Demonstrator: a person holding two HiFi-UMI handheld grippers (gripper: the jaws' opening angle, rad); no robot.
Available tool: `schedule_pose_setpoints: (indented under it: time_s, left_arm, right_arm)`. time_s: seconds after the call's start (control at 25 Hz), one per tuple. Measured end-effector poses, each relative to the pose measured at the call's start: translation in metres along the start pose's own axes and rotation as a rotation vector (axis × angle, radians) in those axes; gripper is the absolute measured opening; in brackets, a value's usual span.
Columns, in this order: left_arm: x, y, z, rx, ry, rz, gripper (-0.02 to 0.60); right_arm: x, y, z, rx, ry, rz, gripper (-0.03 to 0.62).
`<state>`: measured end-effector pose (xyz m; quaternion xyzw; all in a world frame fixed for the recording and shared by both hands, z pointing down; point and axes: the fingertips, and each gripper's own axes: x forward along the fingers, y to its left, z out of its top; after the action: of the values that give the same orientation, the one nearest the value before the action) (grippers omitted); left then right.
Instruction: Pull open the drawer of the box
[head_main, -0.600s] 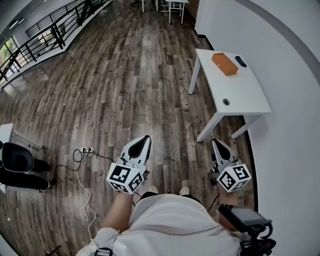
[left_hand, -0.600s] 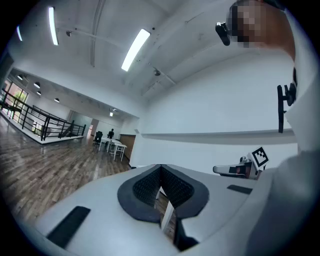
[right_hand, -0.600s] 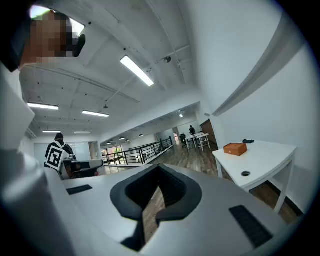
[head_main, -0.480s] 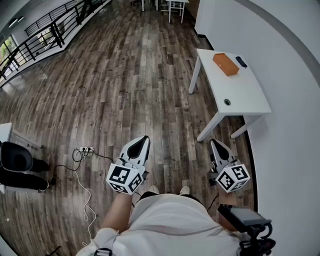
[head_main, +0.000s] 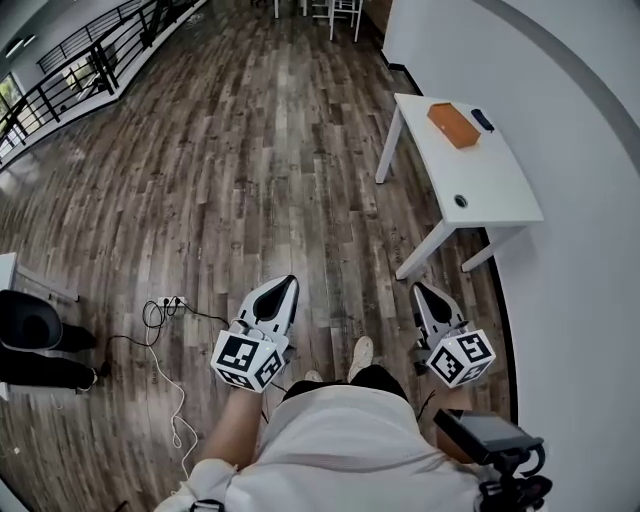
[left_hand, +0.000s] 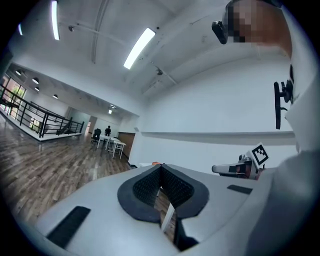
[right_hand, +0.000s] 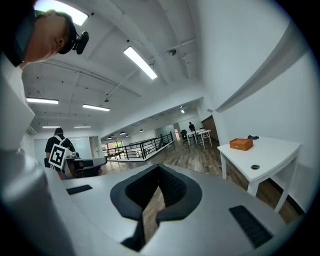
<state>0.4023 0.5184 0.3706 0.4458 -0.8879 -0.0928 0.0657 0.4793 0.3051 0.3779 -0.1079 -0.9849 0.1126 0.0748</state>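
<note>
The orange box (head_main: 452, 125) lies near the far end of the white table (head_main: 470, 190), well apart from both my grippers; I can't make out its drawer from here. Since a moment ago one shoe (head_main: 357, 353) has swung forward, so I judge I'm only starting my walk over. My left gripper (head_main: 289, 281) and right gripper (head_main: 419, 290) are pressed together on nothing, above the wooden floor (head_main: 250, 180).

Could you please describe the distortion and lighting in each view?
Head view: strong fisheye, floorboards curve, white table sharp. Left gripper view: ceiling lamp glares, edges darken. Right gripper view: dark rounded corners, orange box small but clear.
</note>
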Motion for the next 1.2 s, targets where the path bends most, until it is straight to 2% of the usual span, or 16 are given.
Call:
schedule_pose_setpoints:
  time_s: [0.16,0.4,0.84,1.2]
  left_arm:
    - [0.004,0.015,0.004,-0.035,-0.006,0.002,0.011]
    - [0.036,0.037,0.006,-0.016,0.004,0.028,0.011]
    - [0.161,0.062,0.019,0.003,0.022,0.015,0.011]
    - [0.264,0.092,0.028,0.001,0.018,0.085,0.011]
  right_arm:
    - [0.016,-0.005,0.006,0.009,-0.013,-0.016,0.002]
    - [0.054,-0.029,0.01,0.014,-0.008,0.012,0.002]
    - [0.13,-0.122,0.045,0.027,-0.024,0.013,0.002]
    - [0.204,-0.214,0.074,0.041,-0.017,0.055,0.0]
